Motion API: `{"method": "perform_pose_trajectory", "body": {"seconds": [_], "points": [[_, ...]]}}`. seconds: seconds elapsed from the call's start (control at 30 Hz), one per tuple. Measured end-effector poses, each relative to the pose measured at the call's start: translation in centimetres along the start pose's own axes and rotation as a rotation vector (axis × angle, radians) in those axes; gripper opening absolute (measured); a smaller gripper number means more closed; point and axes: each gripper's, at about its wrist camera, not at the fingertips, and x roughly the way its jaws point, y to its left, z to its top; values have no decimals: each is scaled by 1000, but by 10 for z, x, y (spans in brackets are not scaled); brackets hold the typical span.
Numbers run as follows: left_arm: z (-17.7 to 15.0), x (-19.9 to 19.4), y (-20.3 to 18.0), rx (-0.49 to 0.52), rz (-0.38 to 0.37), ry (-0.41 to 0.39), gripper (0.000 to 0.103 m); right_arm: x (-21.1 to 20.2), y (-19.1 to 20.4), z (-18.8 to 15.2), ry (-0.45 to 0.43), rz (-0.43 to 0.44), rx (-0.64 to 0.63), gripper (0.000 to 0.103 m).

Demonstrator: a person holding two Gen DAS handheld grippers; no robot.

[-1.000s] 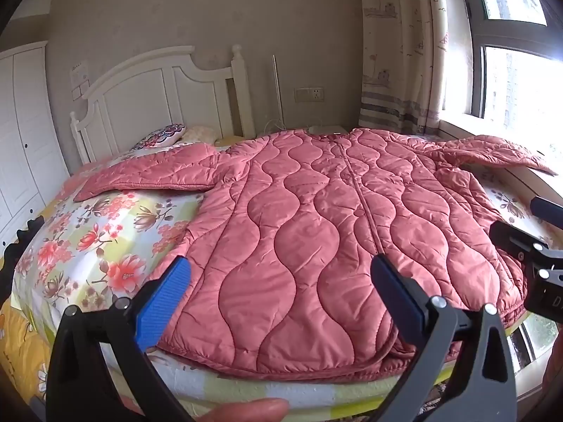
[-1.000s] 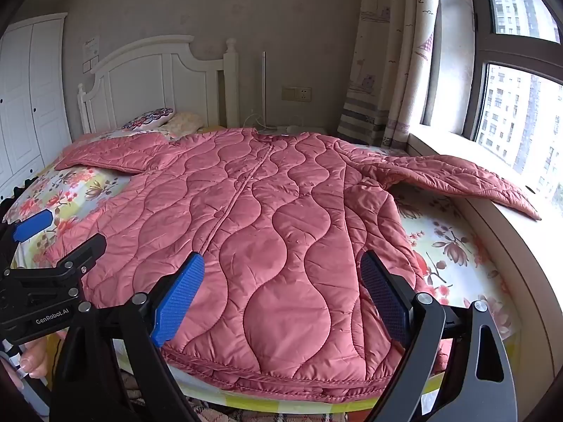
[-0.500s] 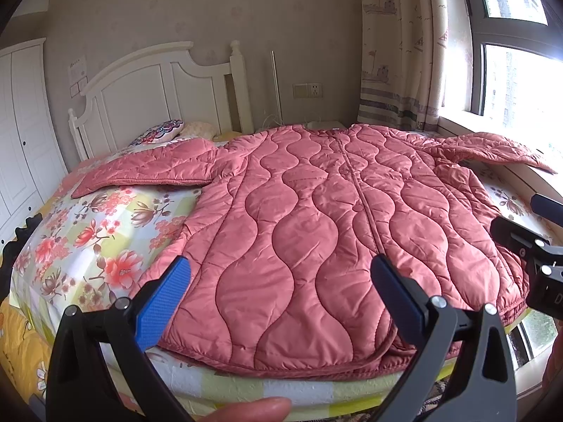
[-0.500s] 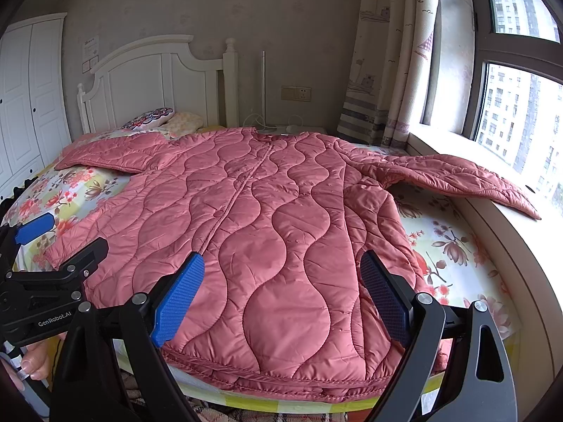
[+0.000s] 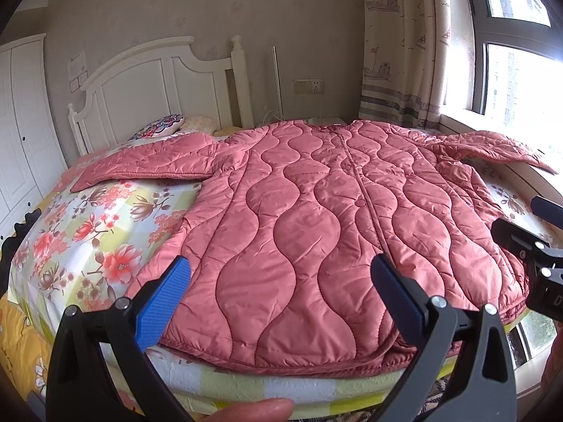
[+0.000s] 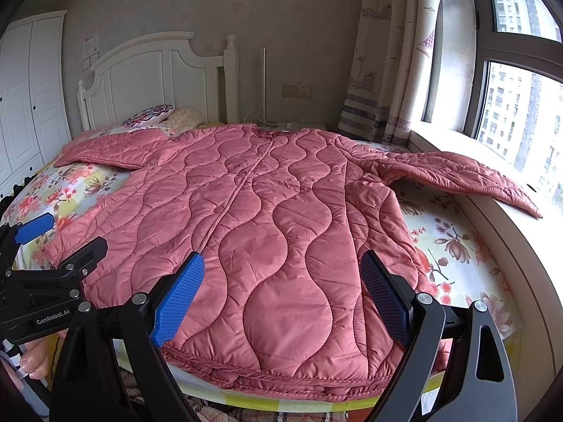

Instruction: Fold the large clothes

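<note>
Both wrist views bed-foot, facing headboard (image 5: 155, 81).

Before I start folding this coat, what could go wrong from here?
The coat's right sleeve lies out on the windowsill, so it may drag or snag there. The hem overhangs the bed's edge and could slide off. Both the left gripper and right gripper are open, holding nothing.
</note>
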Motion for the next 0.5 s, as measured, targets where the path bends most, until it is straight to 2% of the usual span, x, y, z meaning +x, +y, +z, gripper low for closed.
{"method": "perform_pose_trajectory", "body": {"seconds": [0.5], "points": [[-1,-2,13,-31,6,-5,101,0,4,-1,-5,-11,-8,87]]}}
